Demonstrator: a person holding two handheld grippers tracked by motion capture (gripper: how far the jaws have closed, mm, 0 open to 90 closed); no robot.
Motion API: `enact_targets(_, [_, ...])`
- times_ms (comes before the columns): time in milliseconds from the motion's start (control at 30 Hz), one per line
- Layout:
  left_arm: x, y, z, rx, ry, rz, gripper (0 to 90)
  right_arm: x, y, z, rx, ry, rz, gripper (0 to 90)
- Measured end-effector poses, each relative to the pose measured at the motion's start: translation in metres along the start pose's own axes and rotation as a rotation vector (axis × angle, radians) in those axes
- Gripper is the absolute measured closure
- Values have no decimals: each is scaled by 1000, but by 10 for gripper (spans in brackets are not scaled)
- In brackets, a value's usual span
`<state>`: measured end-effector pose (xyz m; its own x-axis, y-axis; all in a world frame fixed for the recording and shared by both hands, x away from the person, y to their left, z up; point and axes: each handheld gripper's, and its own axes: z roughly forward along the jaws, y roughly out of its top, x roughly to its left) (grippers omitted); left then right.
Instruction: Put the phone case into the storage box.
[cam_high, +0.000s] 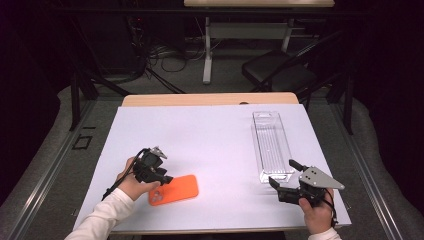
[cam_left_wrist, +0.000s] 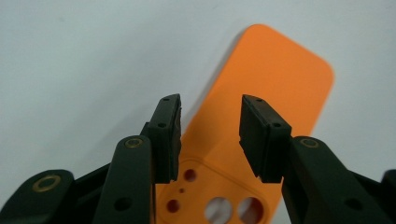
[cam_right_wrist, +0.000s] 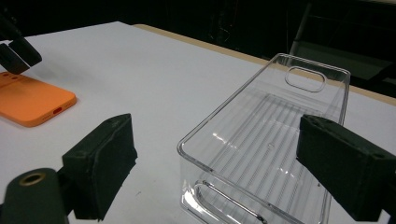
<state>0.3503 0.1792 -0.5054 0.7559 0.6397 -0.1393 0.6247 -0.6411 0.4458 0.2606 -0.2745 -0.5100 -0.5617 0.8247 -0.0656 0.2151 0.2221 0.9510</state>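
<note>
High view: the white table (cam_high: 210, 145) carries an orange phone case (cam_high: 176, 190) near its front left and a clear plastic tray (cam_high: 271, 146) lengthwise at the right; the left gripper (cam_high: 162, 181) is held over the case's left end, its jaw tips above the case; the right gripper (cam_high: 282, 175) is held near the front right corner, its jaws pointing toward the tray's near end, apart from it. Left gripper view: the jaws stand partly open with a gap between the pads; nothing is clamped; the phone case (cam_left_wrist: 275, 93) lies flat on the table below, camera cut-outs toward the gripper. Right gripper view: the jaws stand wide apart and hold nothing; the tray (cam_right_wrist: 271, 149) lies ahead between them, untouched; the phone case (cam_right_wrist: 32, 102) lies far left, with the left gripper (cam_right_wrist: 16, 53) above it.
</note>
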Motion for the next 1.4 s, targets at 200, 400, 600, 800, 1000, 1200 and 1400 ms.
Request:
enact_targets(200, [-2, 3, -1, 11, -11, 61, 383, 0, 0, 0, -2, 0, -4, 111])
enact_targets(400, [-3, 3, 0, 31, -43, 75, 292, 0, 0, 0, 6, -1, -4, 112])
enact_targets(600, [-5, 5, 0, 43, -35, 93, 246, 1, 0, 0, 6, 0, -5, 112])
enact_targets(800, [-8, 5, -1, 63, -75, 114, 181, 0, 0, 0, 7, 0, -6, 112])
enact_targets(1000, [-11, 5, -2, 58, -107, 129, 72, 0, 0, 0, 7, 1, -6, 112])
enact_targets(1200, [-13, 7, 0, 111, -82, 196, 29, 1, 0, 0, 8, 1, -6, 112])
enact_targets(1400, [-19, 7, 6, 188, -6, 276, 3, 1, 0, 1, 9, 0, -7, 112])
